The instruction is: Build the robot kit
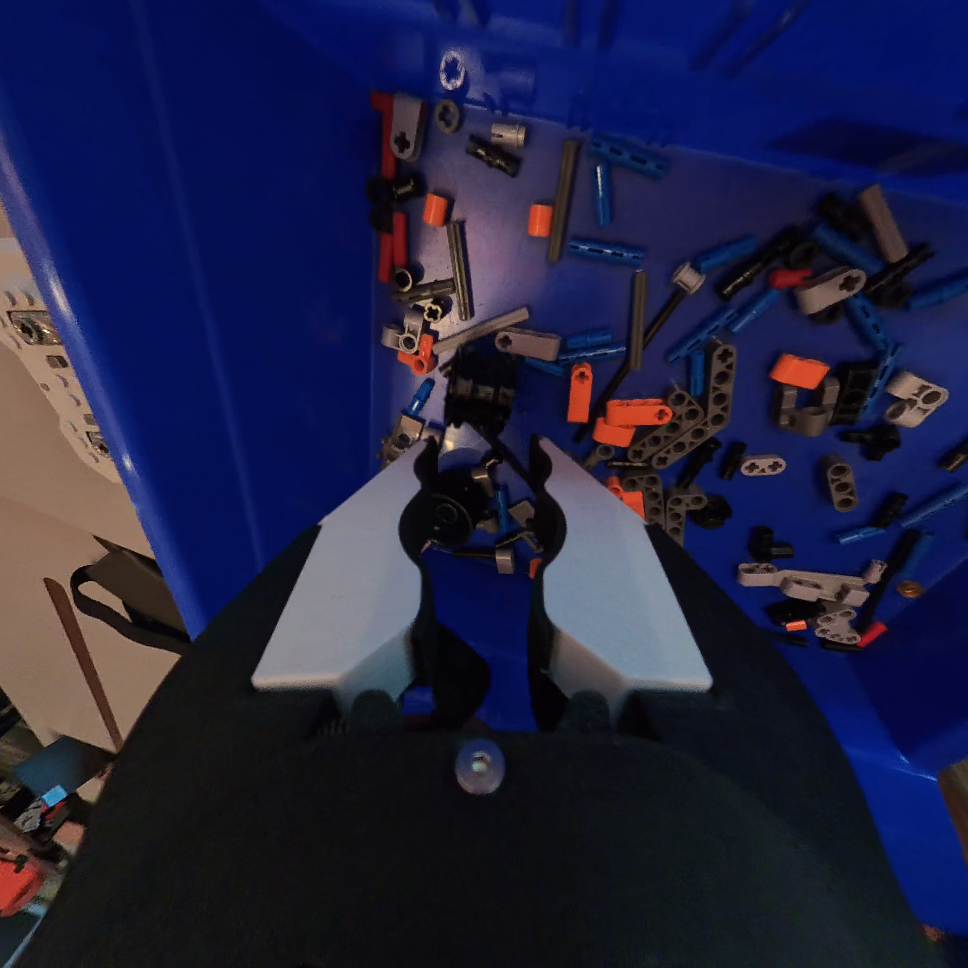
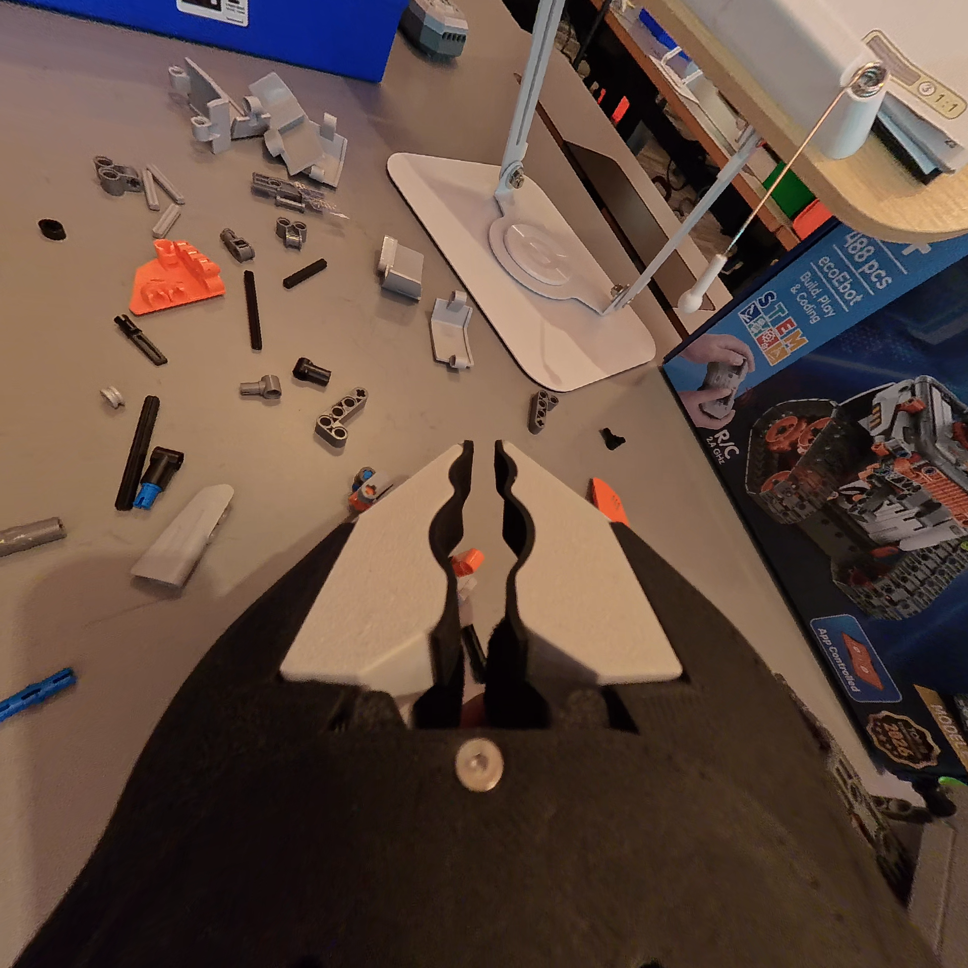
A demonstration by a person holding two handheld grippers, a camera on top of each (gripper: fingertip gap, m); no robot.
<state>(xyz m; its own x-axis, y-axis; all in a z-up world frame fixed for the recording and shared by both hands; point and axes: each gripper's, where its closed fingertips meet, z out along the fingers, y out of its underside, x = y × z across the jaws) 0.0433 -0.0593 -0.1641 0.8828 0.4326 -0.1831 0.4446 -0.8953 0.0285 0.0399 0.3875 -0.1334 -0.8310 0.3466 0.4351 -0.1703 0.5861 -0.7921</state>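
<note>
In the left wrist view my left gripper (image 1: 482,453) is open and reaches down into a deep blue bin (image 1: 251,262). Its fingers straddle a small heap of parts on the bin floor: a black round wheel-like piece (image 1: 445,516) beside the left finger, with grey and blue bits next to it. A black toothed piece (image 1: 479,390) lies just beyond the tips. In the right wrist view my right gripper (image 2: 484,445) is nearly closed above a grey table (image 2: 293,471). It pinches a small orange, white and black pin assembly (image 2: 466,564) deep between the fingers.
Many loose orange, blue, grey and black parts cover the bin floor (image 1: 681,220). On the table lie an orange plate piece (image 2: 175,277), grey panels (image 2: 272,125), black axles (image 2: 252,309), a white lamp base (image 2: 524,272) and a printed kit box (image 2: 838,471) at the right. The blue bin (image 2: 314,42) stands at the far edge. One gripper's finger ends stand about 45 cm off the other's.
</note>
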